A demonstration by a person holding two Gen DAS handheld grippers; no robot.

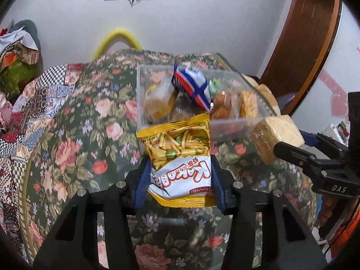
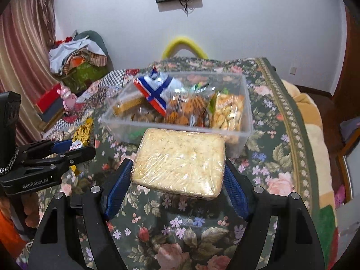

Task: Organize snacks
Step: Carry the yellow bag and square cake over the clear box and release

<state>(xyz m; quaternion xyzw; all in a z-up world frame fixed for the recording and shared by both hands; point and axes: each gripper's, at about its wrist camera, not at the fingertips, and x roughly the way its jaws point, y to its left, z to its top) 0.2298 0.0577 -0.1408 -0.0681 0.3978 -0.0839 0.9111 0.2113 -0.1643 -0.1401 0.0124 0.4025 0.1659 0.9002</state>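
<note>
Left gripper [image 1: 180, 180] pinches a crinkly yellow foil packet [image 1: 177, 155]; right gripper [image 2: 177, 177] clamps a film-wrapped square cracker block [image 2: 180, 159].

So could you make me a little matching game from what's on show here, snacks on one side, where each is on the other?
Things:
1. yellow snack bag
2. wrapped cracker block
3. blue-and-red striped packet

Places:
A. inside the clear plastic bin
B. in the left gripper
C. in the right gripper

Pairs: 1-B, 2-C, 3-A
</note>
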